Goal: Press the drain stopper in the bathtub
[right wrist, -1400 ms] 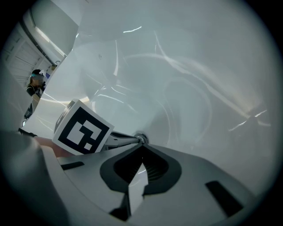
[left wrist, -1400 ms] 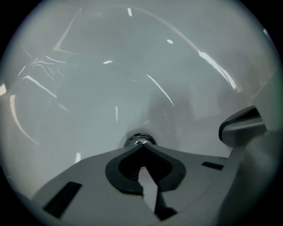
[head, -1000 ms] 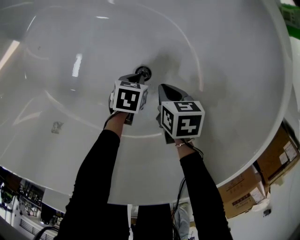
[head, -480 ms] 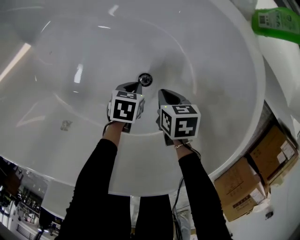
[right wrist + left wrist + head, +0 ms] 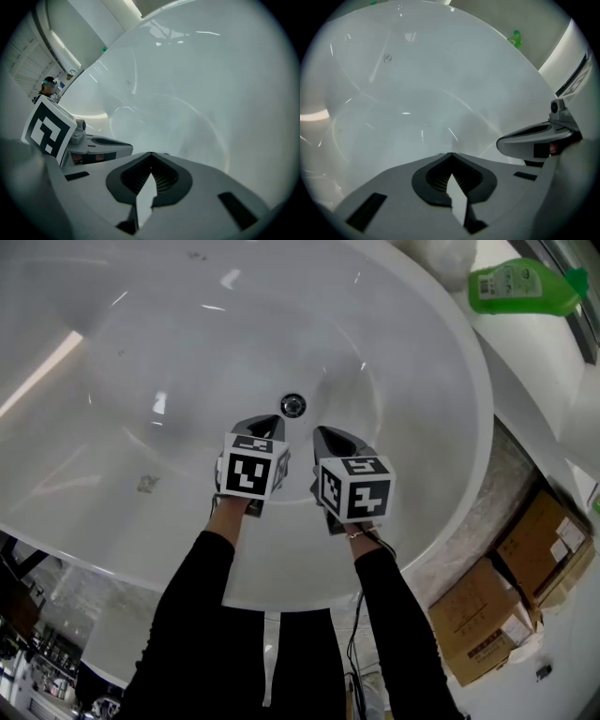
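Note:
The round chrome drain stopper [image 5: 293, 405] sits at the bottom of the white bathtub [image 5: 441, 381], seen in the head view only. My left gripper [image 5: 269, 419] is shut and empty, its tip just short of the stopper and slightly to its left, not touching it. Beside it my right gripper [image 5: 322, 432] is also shut and empty, a little below and right of the stopper. In the left gripper view the shut jaws [image 5: 450, 154] point at bare tub wall, with the right gripper [image 5: 534, 138] alongside. The right gripper view shows its shut jaws [image 5: 151, 154] and the left gripper [image 5: 96, 143].
A green bottle [image 5: 520, 285] lies on the ledge beyond the tub rim at upper right. Cardboard boxes [image 5: 530, 563] stand on the floor to the right of the tub. A small mark [image 5: 145, 484] shows on the tub's left slope.
The left gripper's tip was at the stopper a second ago; it now stands back from it. The head view has shifted, bringing the bottle and more of the rim into sight.

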A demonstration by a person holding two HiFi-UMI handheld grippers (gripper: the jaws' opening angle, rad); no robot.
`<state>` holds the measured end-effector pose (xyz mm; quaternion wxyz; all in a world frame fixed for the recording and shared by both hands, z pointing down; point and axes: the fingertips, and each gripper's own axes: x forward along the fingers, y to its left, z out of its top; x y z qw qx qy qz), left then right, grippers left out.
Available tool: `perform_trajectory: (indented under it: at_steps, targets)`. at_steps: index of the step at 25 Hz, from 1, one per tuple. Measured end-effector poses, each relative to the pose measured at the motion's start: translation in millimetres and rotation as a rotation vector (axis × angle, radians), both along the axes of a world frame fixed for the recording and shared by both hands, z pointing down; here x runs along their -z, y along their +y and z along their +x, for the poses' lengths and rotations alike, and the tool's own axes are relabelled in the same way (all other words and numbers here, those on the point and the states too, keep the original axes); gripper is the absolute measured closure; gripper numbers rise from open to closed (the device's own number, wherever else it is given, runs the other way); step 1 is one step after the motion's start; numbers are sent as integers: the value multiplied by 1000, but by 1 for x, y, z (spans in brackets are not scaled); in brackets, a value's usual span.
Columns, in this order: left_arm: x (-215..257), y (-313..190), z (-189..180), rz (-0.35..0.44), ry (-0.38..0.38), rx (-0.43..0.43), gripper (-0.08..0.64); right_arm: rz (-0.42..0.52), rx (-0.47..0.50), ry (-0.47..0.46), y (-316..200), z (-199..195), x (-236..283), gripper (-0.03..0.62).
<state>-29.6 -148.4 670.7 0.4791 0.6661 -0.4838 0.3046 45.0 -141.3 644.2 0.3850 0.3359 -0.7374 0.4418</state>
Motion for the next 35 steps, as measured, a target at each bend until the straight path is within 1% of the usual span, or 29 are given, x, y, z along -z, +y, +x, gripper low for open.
perform_trajectory:
  at_steps: [10,16,35]
  targets:
    - [49,14,-2,65,0,-5,555,53,28,-4,11,1,33,592]
    - [68,24,-3,89,0,-13,555,67,28,-7,19,-2,45,592]
    - [75,27,-9,116,5,-13,555,76,15,7,26,3,44,592]
